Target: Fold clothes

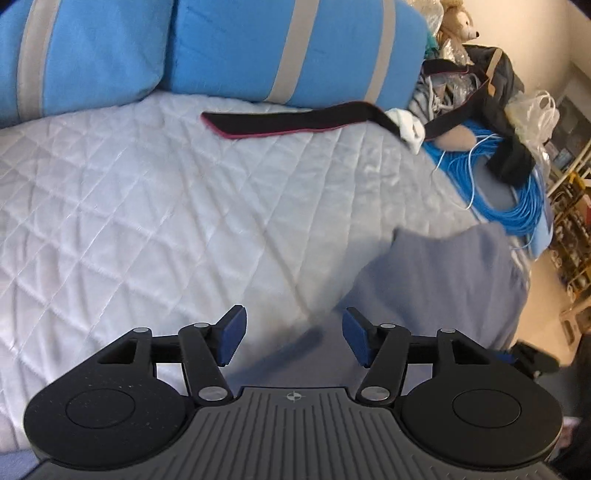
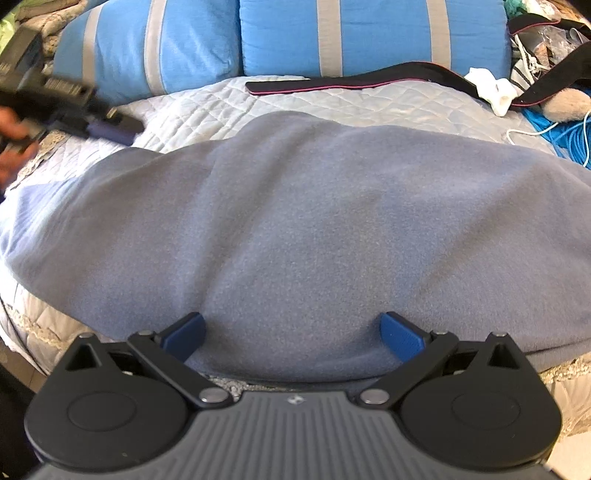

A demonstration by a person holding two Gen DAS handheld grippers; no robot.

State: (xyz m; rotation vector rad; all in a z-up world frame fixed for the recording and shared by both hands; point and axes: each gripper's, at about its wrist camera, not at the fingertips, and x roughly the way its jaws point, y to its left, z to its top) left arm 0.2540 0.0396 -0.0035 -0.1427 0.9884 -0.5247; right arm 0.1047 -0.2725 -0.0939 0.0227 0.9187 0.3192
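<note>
A grey-blue fleece garment (image 2: 314, 221) lies spread across the white quilted bed (image 2: 207, 99). My right gripper (image 2: 293, 338) stands wide open at the garment's near edge, with the fabric lying between its blue pads (image 2: 400, 338) but not pinched. In the left wrist view the garment (image 1: 443, 288) is at the right, blurred. My left gripper (image 1: 293, 338) is open over the bare quilt (image 1: 147, 206), nothing between its fingers. It also shows blurred as the left gripper (image 2: 107, 125) in a hand at the garment's far left corner.
Two blue pillows with grey stripes (image 1: 295, 48) line the head of the bed. A black strap with pink edging (image 1: 291, 122) and a white cloth (image 1: 408, 125) lie before them. A coil of blue cable (image 1: 517, 199), bags and a teddy bear (image 1: 461, 26) crowd the right side.
</note>
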